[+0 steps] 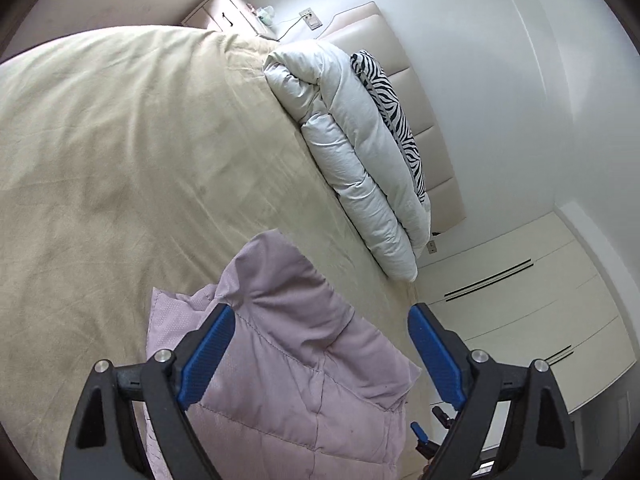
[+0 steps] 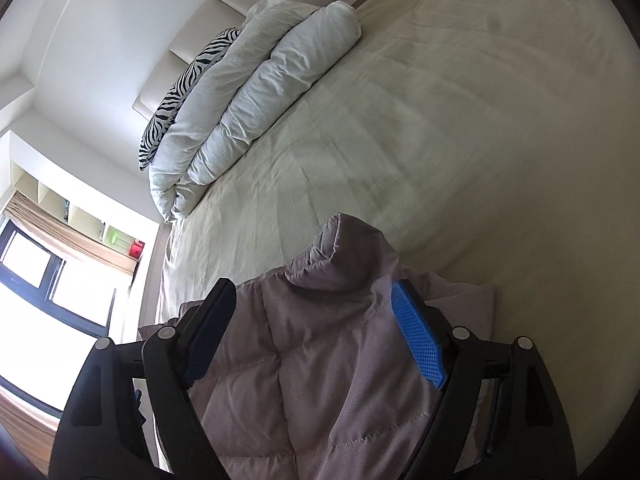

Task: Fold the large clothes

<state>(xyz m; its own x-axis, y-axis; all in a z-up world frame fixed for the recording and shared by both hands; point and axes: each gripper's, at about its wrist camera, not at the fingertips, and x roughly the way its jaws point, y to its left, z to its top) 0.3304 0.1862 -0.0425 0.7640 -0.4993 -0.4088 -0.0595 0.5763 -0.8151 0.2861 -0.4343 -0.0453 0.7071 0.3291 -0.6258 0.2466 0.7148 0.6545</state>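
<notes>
A lilac quilted puffer jacket (image 1: 296,360) lies at the near edge of the bed, its collar pointing toward the headboard. My left gripper (image 1: 320,320) is open, its blue-padded fingers (image 1: 204,360) spread wide over the jacket's upper part. The same jacket (image 2: 320,360) fills the lower middle of the right wrist view. My right gripper (image 2: 312,304) is open too, its fingers (image 2: 418,344) on either side of the collar area. I cannot tell whether either gripper touches the fabric.
The bed has a beige sheet (image 1: 140,168). A rolled white duvet (image 1: 352,152) and a zebra-print pillow (image 1: 396,120) lie along the padded headboard (image 1: 432,120). A white wardrobe (image 1: 520,300) stands beside the bed. A window (image 2: 36,280) lies on the other side.
</notes>
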